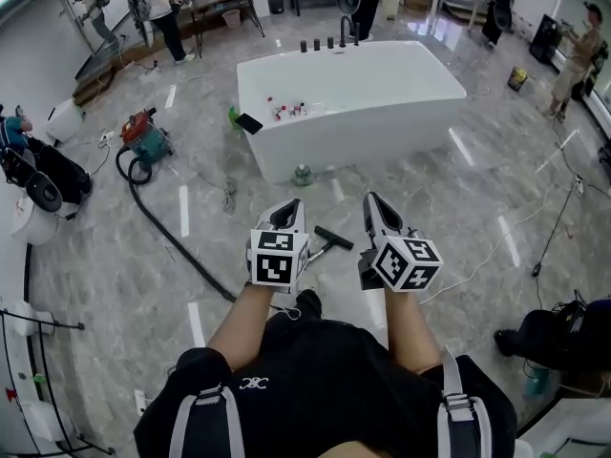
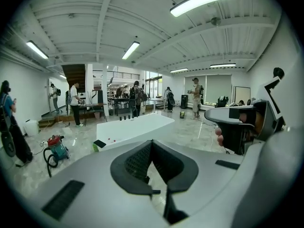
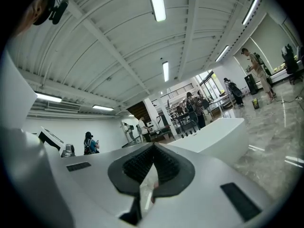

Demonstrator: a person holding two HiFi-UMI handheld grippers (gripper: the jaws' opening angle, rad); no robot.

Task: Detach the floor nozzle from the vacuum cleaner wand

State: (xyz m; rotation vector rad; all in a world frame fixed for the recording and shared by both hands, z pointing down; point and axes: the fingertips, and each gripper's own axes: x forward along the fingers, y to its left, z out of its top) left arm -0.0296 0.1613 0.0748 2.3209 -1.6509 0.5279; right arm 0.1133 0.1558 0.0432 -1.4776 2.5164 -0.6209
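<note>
**Pose of the arms.** Both forearms are extended forward from the body, side by side and roughly parallel. The hands are largely hidden behind the marker cubes. The left tongs [image 1: 288, 208] are pitched slightly downward. The right tongs [image 1: 374, 203] are held nearer to level and rolled a little, as shown by the sloping horizon in the right gripper view. The two tongs are held near each other at about the same height, above the floor [image 1: 458, 208].

**State of the tongs.** In the left gripper view the jaws are seen fully closed, pad against pad, with nothing between them. In the right gripper view the jaws are likewise closed and empty.

**Location of the task items.** The floor nozzle [image 1: 335, 238], a short black bar, lies on the floor and is seen in the gap between the two tongs, below both and touched by neither. A thin wand [image 1: 318, 252] runs from it toward the left tongs, where it is partly hidden. A black hose [image 1: 172, 241] passes to the left of the left tongs and leads to the vacuum cleaner [image 1: 145, 137], which stands well apart, ahead and to the left. A white bathtub [image 1: 353, 89] stands ahead of both tongs.
</note>
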